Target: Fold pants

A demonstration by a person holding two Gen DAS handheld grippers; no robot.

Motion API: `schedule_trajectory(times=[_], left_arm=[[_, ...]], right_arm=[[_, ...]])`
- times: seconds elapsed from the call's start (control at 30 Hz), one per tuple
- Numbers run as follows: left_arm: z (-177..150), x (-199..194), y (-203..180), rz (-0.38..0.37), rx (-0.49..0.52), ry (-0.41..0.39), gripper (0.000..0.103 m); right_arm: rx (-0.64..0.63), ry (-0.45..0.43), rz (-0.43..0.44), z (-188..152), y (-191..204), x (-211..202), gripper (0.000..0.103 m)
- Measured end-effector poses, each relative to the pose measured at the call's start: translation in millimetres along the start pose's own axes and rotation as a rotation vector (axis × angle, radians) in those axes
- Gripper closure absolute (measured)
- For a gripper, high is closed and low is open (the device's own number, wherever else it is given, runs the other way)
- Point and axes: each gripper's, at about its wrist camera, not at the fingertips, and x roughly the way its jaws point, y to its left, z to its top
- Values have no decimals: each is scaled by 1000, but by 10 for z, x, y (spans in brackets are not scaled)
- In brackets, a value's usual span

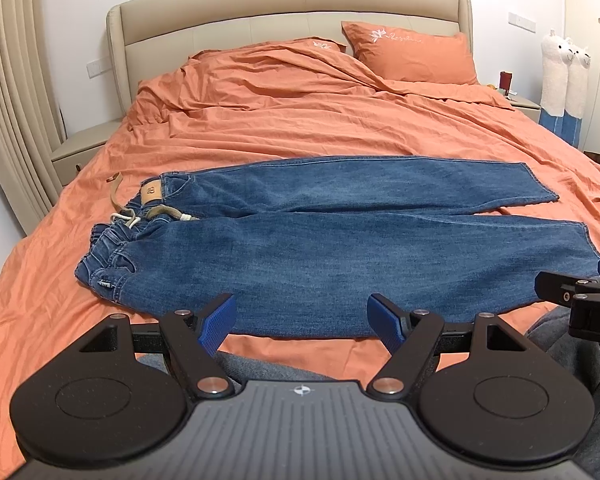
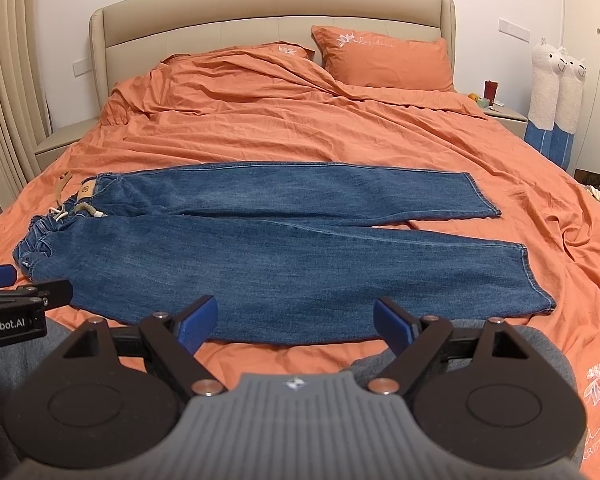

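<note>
Left wrist view: jeans (image 1: 340,248) are seen flat on the bed (image 1: 300,120), long axis left-right, waist left nearer the spread left gripper (image 1: 302,322), hems right nearer the spread right gripper (image 2: 294,324).

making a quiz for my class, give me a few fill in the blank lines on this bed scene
1. The jeans lie spread flat on the ____ sheet.
2. The waistband points toward the ____ side of both views.
3. Both hand-held grippers, left and right, are ____ and hold nothing.
4. The two ____ toys stand right of the bed.

Missing: orange; left; open; llama
</note>
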Motion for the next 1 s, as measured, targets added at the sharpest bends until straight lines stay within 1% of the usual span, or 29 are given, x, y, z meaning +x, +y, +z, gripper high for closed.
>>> schedule_trajectory(times=[0.2, 0.7, 0.8, 0.83, 0.9, 1.0], left_arm=[[-80, 20, -19, 5, -8, -3, 16], [-82, 38, 13, 5, -9, -4, 16], [-70, 53, 43, -6, -8, -3, 16], [-56, 67, 63, -7, -7, -3, 17], [-3, 116, 140, -9, -8, -1, 24], [104, 228, 323, -8, -16, 0, 27]], right_arm=[[1, 1, 3, -9, 23, -13, 21], [3, 4, 8, -20, -6, -9, 21], [-4, 0, 24, -7, -19, 35, 21], [-9, -4, 35, 1, -25, 58, 21], [-21, -23, 58, 22, -40, 111, 21], [-55, -67, 87, 62, -82, 245, 21]])
